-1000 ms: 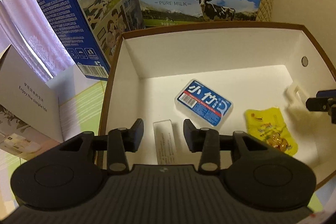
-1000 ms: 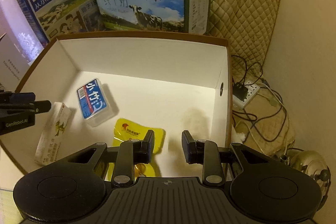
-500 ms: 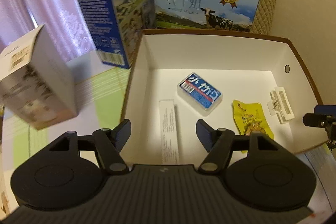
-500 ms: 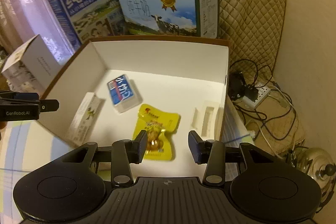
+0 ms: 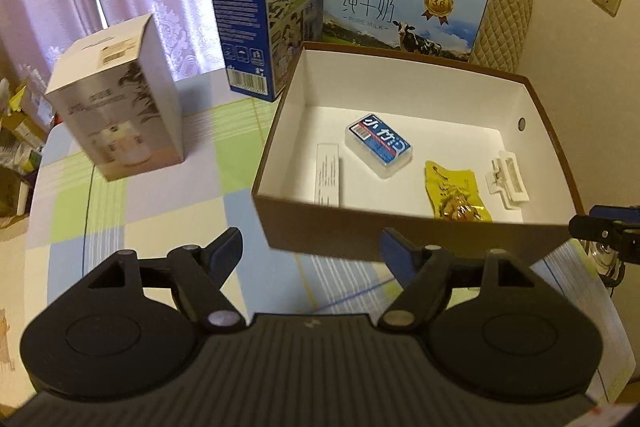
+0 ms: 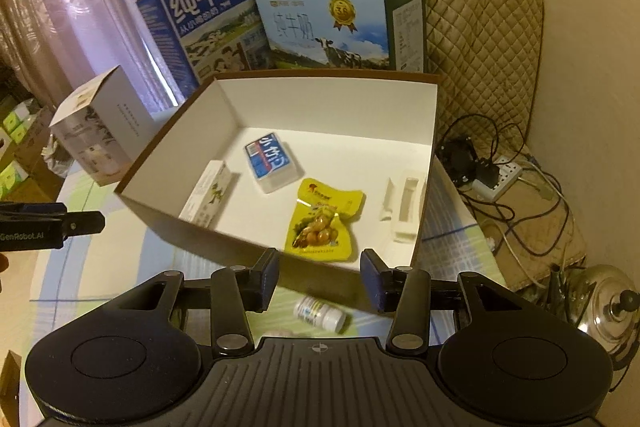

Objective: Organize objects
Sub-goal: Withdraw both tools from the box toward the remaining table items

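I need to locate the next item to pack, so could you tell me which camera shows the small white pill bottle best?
The right wrist view: the white pill bottle lies on the tablecloth before the brown box, between the open right gripper fingers. The left wrist view does not show it.

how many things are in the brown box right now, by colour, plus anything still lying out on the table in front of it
In the brown box:
White: 2, the long carton and the clip
Blue and white: 1, the tissue pack
Yellow: 1, the snack pouch
On the table in front:
White: 1, a small bottle
Total: 5
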Tool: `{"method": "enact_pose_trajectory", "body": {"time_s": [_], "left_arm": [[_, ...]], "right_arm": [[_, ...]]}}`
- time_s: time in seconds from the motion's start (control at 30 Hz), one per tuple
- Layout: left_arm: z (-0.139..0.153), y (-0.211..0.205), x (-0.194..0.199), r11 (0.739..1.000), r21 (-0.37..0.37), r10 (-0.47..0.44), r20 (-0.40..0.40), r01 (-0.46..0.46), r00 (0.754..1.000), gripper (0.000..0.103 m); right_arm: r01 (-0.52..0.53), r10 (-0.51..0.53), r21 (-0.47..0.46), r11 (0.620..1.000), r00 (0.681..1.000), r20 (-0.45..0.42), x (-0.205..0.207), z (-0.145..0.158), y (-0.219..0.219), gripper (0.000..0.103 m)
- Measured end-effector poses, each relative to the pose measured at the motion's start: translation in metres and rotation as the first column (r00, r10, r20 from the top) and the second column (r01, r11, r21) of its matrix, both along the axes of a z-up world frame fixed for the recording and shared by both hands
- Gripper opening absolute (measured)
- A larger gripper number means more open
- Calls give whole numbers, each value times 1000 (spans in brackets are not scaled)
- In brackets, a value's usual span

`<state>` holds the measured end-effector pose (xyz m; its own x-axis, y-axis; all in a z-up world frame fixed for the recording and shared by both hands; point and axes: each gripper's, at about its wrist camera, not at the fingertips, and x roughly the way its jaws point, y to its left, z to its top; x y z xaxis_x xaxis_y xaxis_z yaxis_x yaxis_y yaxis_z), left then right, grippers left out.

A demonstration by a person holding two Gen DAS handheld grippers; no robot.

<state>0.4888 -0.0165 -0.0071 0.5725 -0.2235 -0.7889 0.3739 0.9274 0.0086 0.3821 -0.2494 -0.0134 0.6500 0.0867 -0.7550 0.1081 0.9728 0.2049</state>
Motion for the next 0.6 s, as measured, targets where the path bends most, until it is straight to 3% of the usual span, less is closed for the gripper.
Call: {"method": "enact_pose_trajectory", "body": {"time_s": [0.6], "left_arm": [[-3, 43, -78, 997, -17, 73, -44, -74, 996, 74]], "right_arm": [[-54, 55, 50, 997, 998, -17, -54, -1, 19, 42]]}}
